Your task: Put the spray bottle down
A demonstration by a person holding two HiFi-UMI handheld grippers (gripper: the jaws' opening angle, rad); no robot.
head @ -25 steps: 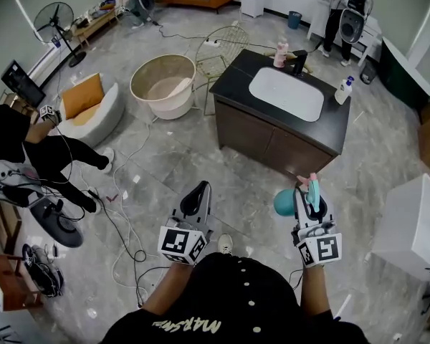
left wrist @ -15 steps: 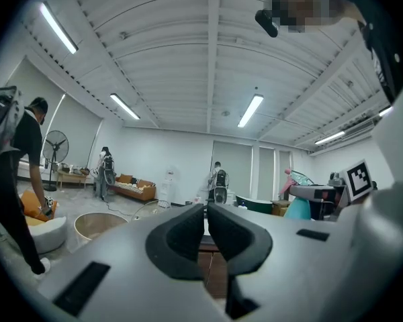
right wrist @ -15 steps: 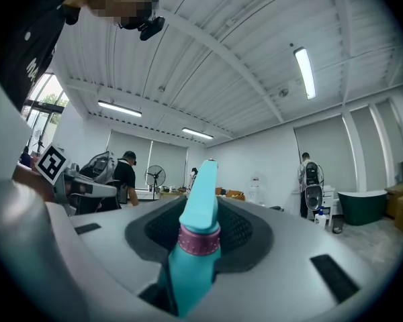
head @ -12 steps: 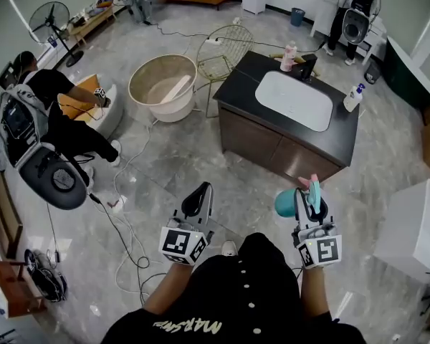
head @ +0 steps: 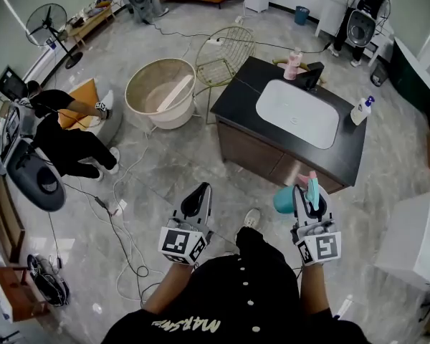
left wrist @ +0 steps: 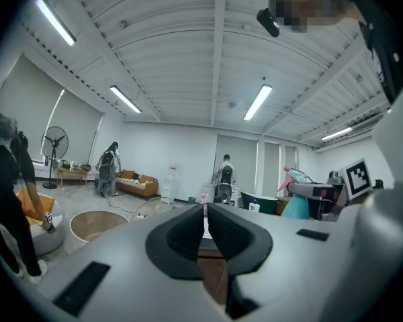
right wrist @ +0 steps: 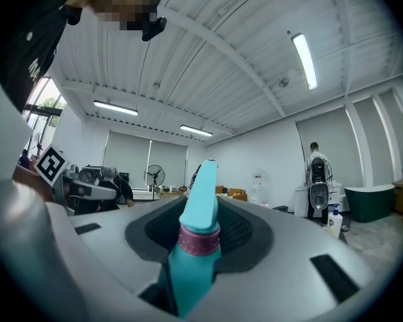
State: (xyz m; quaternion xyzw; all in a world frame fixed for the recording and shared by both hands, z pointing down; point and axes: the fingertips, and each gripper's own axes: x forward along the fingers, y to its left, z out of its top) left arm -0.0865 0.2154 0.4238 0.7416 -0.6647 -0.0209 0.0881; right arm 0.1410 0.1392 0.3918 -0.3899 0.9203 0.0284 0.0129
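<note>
My right gripper (head: 312, 199) is shut on a teal spray bottle (head: 285, 201) with a pink collar; the bottle's round body sticks out to the left of the jaws. In the right gripper view the spray bottle (right wrist: 198, 230) stands upright between the dark pads, its nozzle above them. My left gripper (head: 196, 201) is shut with nothing in it; in the left gripper view its pads (left wrist: 188, 230) meet in a thin line. Both grippers point level toward a black vanity counter (head: 245, 77) with a white sink (head: 297, 112) ahead.
On the counter stand a pink bottle (head: 294, 64), a black faucet (head: 314, 75) and a white pump bottle (head: 360, 110). A wire chair (head: 226, 52) and a round beige tub (head: 160, 92) sit to its left. A person (head: 64, 138) crouches at far left among floor cables (head: 125, 224). A white box (head: 416, 239) stands at right.
The vanity has come closer and lower in the head view as I walk toward it with both grippers. The person at left has shifted position. The grip on the bottle is unchanged.
</note>
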